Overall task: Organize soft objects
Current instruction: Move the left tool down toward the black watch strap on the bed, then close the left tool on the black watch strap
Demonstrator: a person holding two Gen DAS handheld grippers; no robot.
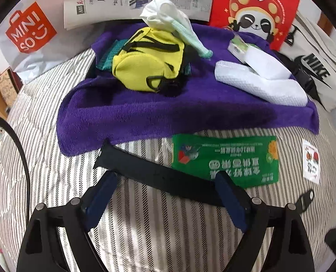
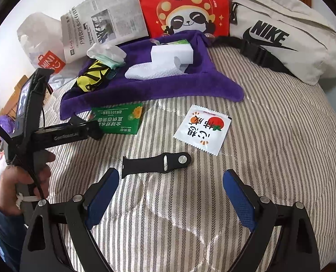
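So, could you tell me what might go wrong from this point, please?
1. The left gripper is open, with a long black strap crossing between its fingers. The green packet lies right by the other finger and could get pinched too.
2. The right gripper faces the short watch strap, which lies flat on the striped bedding; closing there might bunch the fabric.

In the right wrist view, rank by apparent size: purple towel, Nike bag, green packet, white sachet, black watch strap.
1. purple towel and Nike bag: too close to separate
2. green packet and white sachet: look similar
3. black watch strap, smallest
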